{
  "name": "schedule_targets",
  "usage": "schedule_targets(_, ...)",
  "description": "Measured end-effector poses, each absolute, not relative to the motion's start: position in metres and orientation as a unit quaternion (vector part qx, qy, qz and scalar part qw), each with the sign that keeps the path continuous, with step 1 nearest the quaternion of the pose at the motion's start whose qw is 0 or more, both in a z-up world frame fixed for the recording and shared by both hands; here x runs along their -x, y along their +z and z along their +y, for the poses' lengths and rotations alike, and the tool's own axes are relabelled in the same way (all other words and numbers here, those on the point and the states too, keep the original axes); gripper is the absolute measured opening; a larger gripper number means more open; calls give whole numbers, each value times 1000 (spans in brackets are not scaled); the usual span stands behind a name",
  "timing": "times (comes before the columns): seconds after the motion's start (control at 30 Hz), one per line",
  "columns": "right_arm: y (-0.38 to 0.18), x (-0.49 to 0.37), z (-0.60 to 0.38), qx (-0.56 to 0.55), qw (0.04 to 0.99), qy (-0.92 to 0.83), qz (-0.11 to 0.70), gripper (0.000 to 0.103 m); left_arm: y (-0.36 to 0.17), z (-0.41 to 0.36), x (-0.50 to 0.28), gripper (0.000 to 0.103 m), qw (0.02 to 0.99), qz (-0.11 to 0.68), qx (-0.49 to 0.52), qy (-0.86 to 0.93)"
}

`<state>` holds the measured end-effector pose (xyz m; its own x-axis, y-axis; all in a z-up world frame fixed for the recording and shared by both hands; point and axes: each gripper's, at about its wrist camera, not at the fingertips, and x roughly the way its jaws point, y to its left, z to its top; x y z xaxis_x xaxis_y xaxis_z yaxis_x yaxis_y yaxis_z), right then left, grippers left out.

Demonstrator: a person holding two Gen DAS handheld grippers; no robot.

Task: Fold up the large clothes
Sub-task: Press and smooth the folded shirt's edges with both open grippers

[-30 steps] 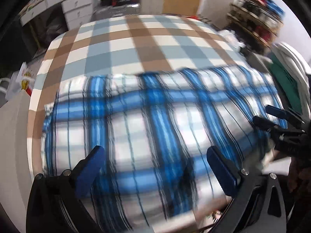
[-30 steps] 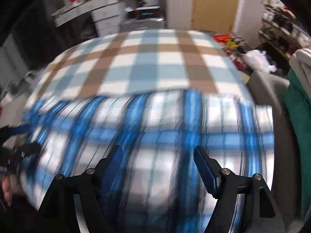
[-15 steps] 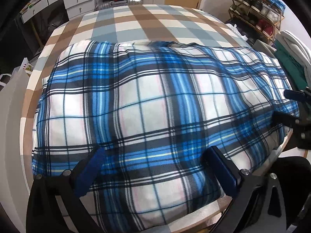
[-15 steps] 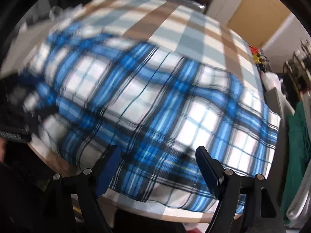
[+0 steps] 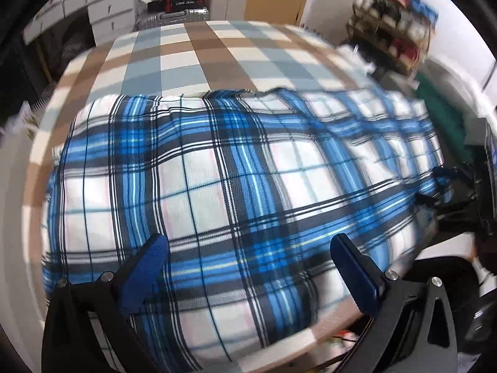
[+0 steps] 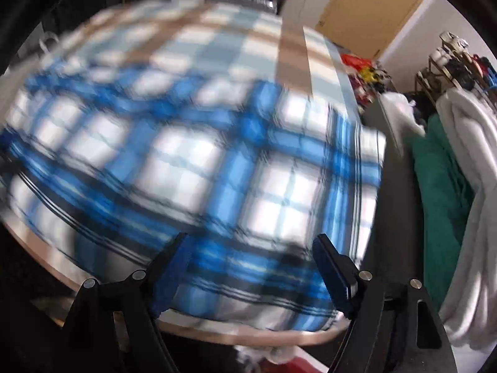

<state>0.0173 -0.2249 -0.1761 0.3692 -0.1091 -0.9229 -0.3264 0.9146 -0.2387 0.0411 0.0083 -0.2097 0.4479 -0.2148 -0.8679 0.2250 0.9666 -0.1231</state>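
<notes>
Your left tongs [image 5: 248, 267] and right tongs [image 6: 248, 267] both stand apart, empty, above the blue plaid garment [image 5: 217, 186] spread over the tabletop's [image 5: 202, 49] near edge. Grab one layer only, or the overhanging hem could slide off.

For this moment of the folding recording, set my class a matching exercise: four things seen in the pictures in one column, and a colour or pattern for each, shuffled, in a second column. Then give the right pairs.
Column one:
1. blanket being folded
2. table cover beneath it
3. garment hanging at the right
4. fingers of the left hand-held gripper

Column two:
A. plain green
B. brown, grey-blue and cream checks
C. solid blue pads on black arms
D. blue, white and black plaid

Pairs: 1-D, 2-B, 3-A, 4-C
</notes>
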Motion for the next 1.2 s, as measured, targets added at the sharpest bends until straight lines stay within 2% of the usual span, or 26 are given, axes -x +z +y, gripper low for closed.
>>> schedule_targets(0.07, -175, -20, -238, 158, 813, 85, 553, 82, -219, 3, -47, 102, 841, 528, -11, -114)
schedule_targets(0.17, -160, -34, -254, 112, 828, 85, 543, 72, -208, 6, -50, 102, 844, 516, 35, -142)
schedule_targets(0.23, -140, -48, -260, 91, 851, 81, 511, 73, -198, 6, -52, 102, 849, 500, 60, -161)
schedule_targets(0.33, -126, -81, -251, 76, 865, 82, 488, 73, -197, -8, -56, 102, 854, 495, 47, -151)
schedule_targets(0.53, -182, -136, -219, 126, 830, 53, 541, 73, -215, -36, -70, 102, 848, 519, -26, -104)
schedule_targets(0.6, -182, -136, -230, 106, 838, 58, 532, 79, -213, -39, -71, 102, 847, 519, -21, -112)
schedule_targets(0.67, -175, -132, -244, 75, 833, 70, 543, 79, -205, -40, -68, 102, 847, 514, 14, -138)
schedule_targets(0.7, -167, -129, -251, 56, 838, 74, 537, 72, -200, -42, -64, 102, 848, 508, 26, -148)
schedule_targets(0.77, -149, -119, -265, 34, 858, 75, 508, 68, -191, -51, -64, 102, 853, 492, 29, -170)
schedule_targets(0.87, -147, -104, -286, 1, 858, 71, 508, 70, -191, -81, -69, 102, 855, 486, -12, -182)
schedule_targets(1.0, -184, -97, -292, 24, 830, 90, 550, 70, -225, -110, -84, 102, 840, 521, -83, -128)
schedule_targets(1.13, -142, -64, -310, -33, 867, 107, 485, 70, -225, -114, -86, 102, 846, 514, -95, -102)
schedule_targets(1.2, -125, -38, -311, -28, 874, 117, 470, 71, -221, -112, -88, 102, 841, 523, -86, -105)
